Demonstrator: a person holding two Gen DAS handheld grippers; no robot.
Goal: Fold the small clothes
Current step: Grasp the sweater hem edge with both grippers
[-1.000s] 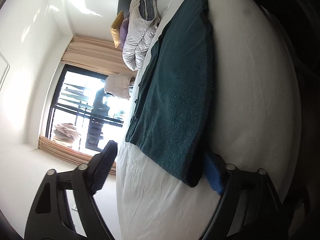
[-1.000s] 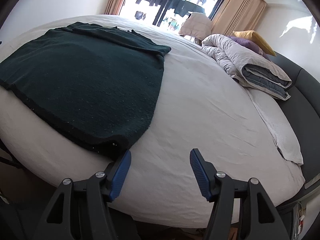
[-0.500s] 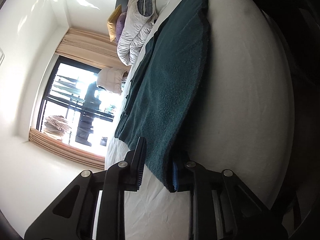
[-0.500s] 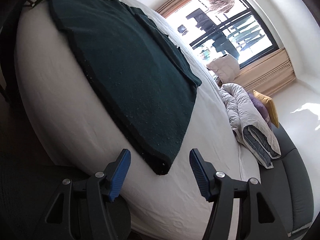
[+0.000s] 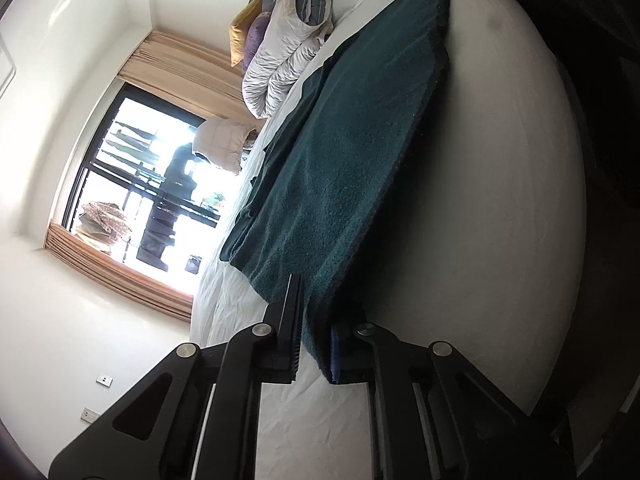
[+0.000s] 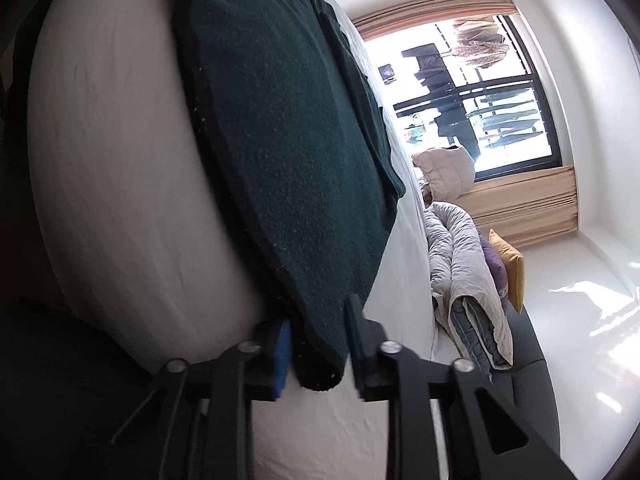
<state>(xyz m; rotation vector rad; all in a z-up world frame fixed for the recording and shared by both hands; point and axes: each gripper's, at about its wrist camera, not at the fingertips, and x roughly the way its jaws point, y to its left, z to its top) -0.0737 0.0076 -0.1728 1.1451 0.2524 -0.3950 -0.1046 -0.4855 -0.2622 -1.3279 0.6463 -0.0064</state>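
Grip stage of first fold: dark green garment (image 5: pixel 352 152) flat along bed (image 5: pixel 500 208) edge; my left gripper (image 5: pixel 314 344) clamped on one hem corner, right gripper (image 6: pixel 318 350) straddling other, jaws not fully closed. Next, probably: close right, lift together, carry hem across.

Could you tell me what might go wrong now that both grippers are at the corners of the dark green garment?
The right gripper has the thick rolled corner of the green garment between its fingers but looks less tightly closed, so the corner may slip. The left gripper pinches only the hem's edge near the bed side; lifting unevenly could skew the fold.
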